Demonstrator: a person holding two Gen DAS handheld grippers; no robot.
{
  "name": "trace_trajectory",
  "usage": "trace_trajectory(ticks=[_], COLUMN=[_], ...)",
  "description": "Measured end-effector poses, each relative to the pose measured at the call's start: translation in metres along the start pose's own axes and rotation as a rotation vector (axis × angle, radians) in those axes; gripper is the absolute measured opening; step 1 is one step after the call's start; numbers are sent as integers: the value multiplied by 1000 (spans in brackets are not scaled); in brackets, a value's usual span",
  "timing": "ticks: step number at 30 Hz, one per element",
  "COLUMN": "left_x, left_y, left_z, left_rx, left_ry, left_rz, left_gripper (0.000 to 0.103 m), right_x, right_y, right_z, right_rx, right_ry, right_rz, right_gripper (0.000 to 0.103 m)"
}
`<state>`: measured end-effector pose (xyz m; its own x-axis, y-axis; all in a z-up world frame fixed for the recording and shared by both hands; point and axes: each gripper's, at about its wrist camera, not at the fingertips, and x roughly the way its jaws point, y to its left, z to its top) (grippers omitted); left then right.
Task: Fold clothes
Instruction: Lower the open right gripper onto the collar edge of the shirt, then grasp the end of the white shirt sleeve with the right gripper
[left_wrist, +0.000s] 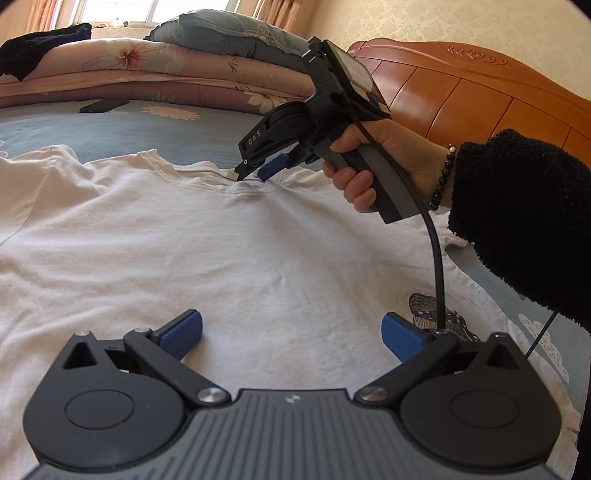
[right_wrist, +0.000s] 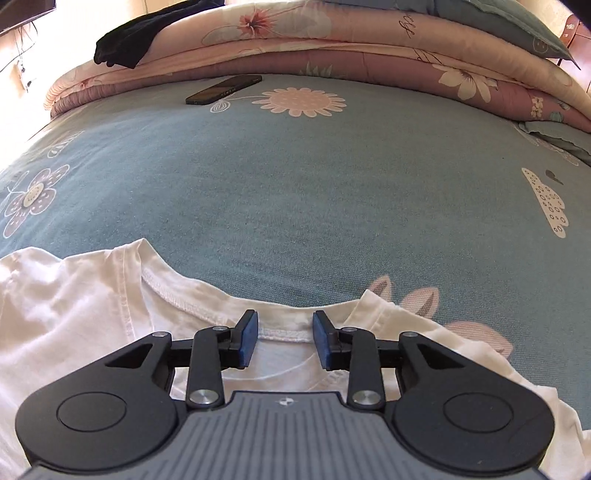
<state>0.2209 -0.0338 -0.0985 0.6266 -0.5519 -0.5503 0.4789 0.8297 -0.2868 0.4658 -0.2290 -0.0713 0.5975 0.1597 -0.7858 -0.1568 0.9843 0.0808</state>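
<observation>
Beside the white T-shirt (left_wrist: 221, 236), the black right gripper (left_wrist: 255, 173) has blue pads (left_wrist: 272, 167), "DAS" lettering, a grey handle and black cable; a fuzzy black sleeve (left_wrist: 517, 221) and beaded bracelet (left_wrist: 443, 177) adjoin it.

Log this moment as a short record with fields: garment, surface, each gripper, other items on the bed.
garment: white T-shirt spread flat, small print near its right edge
surface: blue flowered bedsheet
right gripper: jaws open, at the neckline, nothing clamped
left gripper: jaws wide open over the shirt body
other items: phone, folded quilts, black cloth on the quilts
</observation>
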Motion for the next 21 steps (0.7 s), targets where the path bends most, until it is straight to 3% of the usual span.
trace_trajectory(ticks=[7, 10, 14, 19, 21], left_x=[0, 0, 0, -3, -6], left_y=[0, 0, -1, 0, 1], left_z=[-1, -1, -1, 0, 1], left_rx=[0, 1, 6, -3, -6], left_ry=[0, 0, 2, -6, -12], left_rz=[0, 1, 5, -1, -1], left_gripper=[102, 102, 102, 102, 102], right_x=[-25, -4, 4, -36, -64], right_y=[28, 38, 39, 24, 8], right_z=[-4, -7, 2, -3, -10], right_rx=[-108, -153, -155, -206, -203], right_ry=[81, 109, 35, -4, -18], right_rz=[155, 101, 73, 22, -5], right_gripper=[48, 48, 53, 53, 58])
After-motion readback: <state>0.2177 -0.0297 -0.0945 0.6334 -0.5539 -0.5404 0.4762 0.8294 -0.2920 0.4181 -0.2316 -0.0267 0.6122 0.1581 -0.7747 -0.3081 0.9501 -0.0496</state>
